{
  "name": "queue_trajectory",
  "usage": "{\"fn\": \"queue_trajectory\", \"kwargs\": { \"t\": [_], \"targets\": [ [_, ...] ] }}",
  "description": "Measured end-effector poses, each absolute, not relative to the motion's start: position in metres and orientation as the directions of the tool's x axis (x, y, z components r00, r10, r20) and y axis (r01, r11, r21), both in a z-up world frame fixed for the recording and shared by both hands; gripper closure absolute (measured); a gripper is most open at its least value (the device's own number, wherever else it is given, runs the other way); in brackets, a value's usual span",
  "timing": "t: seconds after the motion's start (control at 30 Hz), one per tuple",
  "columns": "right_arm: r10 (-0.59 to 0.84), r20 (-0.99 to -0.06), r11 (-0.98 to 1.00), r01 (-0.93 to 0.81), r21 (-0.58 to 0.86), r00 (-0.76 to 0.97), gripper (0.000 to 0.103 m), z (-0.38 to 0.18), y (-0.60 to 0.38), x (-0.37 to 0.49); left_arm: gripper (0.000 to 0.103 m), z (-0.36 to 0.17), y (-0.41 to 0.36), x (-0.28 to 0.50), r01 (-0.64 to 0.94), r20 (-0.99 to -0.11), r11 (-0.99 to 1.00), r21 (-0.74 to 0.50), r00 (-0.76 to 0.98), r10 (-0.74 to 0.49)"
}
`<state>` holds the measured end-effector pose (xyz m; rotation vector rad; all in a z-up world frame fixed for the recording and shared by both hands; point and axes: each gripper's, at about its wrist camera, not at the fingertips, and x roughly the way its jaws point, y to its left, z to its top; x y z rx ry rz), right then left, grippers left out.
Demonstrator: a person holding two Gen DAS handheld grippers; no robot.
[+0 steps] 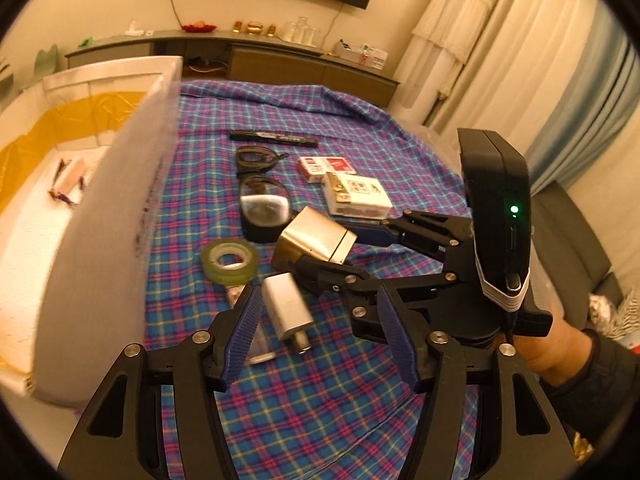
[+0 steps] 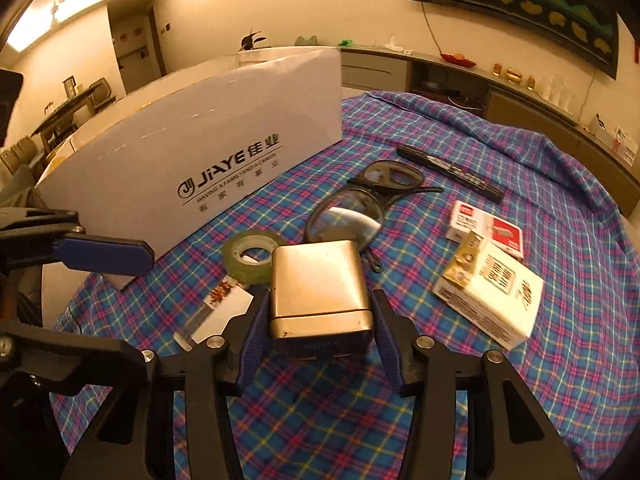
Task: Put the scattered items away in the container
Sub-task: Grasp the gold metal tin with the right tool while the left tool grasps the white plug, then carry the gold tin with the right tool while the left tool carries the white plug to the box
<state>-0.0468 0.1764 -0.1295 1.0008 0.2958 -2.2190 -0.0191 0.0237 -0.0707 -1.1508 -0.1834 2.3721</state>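
Note:
My right gripper (image 2: 318,322) is shut on a gold metal tin (image 2: 318,286) and holds it above the plaid cloth; the tin also shows in the left wrist view (image 1: 314,242) with the right gripper (image 1: 336,252) around it. My left gripper (image 1: 320,334) is open and empty, its fingers on either side of a white charger plug (image 1: 286,308) lying on the cloth. The white cardboard box (image 2: 192,160) stands open at the left; its near wall (image 1: 104,216) fills the left of the left wrist view.
On the cloth lie a tape roll (image 1: 229,260), safety glasses (image 1: 262,184), a black marker (image 1: 274,138), a red-and-white card box (image 1: 324,168), a white packet (image 1: 356,196) and a small flat packet (image 2: 222,306). A wrapped item (image 1: 68,182) lies inside the box.

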Motion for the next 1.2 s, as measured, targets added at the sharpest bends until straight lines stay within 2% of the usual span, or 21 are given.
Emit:
{"fn": "queue_trajectory", "kwargs": {
  "t": [0.1, 0.27, 0.37, 0.47, 0.5, 0.53, 0.57, 0.6, 1.2],
  "targets": [
    [-0.498, -0.721, -0.763, 0.639, 0.1, -0.482, 0.052, -0.128, 0.193, -0.046, 0.039, -0.074, 0.028, -0.024, -0.368, -0.704, -0.87, -0.328, -0.519, 0.485],
    [-0.488, -0.721, -0.83, 0.518, 0.208, -0.493, 0.052, -0.125, 0.232, -0.059, 0.041, -0.097, 0.042, -0.035, -0.342, -0.769, -0.894, -0.29, -0.472, 0.431],
    [-0.5, -0.713, -0.842, 0.471, 0.265, -0.492, 0.052, -0.126, 0.247, -0.059, 0.043, -0.111, 0.055, -0.04, -0.33, -0.801, -0.919, -0.214, -0.479, 0.359],
    [-0.512, -0.707, -0.838, 0.466, 0.286, -0.488, 0.052, -0.127, 0.247, -0.05, 0.045, -0.118, 0.066, -0.044, -0.333, -0.795, -0.931, -0.148, -0.52, 0.313],
    [-0.517, -0.704, -0.835, 0.467, 0.29, -0.487, 0.052, -0.128, 0.246, -0.047, 0.051, -0.12, 0.068, -0.045, -0.334, -0.797, -0.933, -0.134, -0.523, 0.302],
    [-0.521, -0.7, -0.834, 0.468, 0.293, -0.488, 0.052, -0.128, 0.246, -0.045, 0.068, -0.127, 0.07, -0.049, -0.327, -0.812, -0.937, -0.123, -0.51, 0.284],
    [-0.523, -0.697, -0.833, 0.468, 0.295, -0.491, 0.052, -0.128, 0.245, -0.043, 0.077, -0.13, 0.071, -0.049, -0.32, -0.805, -0.942, -0.099, -0.53, 0.265],
    [-0.526, -0.693, -0.832, 0.469, 0.297, -0.493, 0.052, -0.129, 0.245, -0.041, 0.08, -0.131, 0.072, -0.049, -0.326, -0.809, -0.942, -0.082, -0.53, 0.254],
    [-0.517, -0.683, -0.849, 0.414, 0.33, -0.516, 0.053, -0.115, 0.248, -0.021, 0.081, -0.097, 0.063, -0.038, -0.349, -0.75, -0.928, -0.132, -0.577, 0.324]
  ]
}}
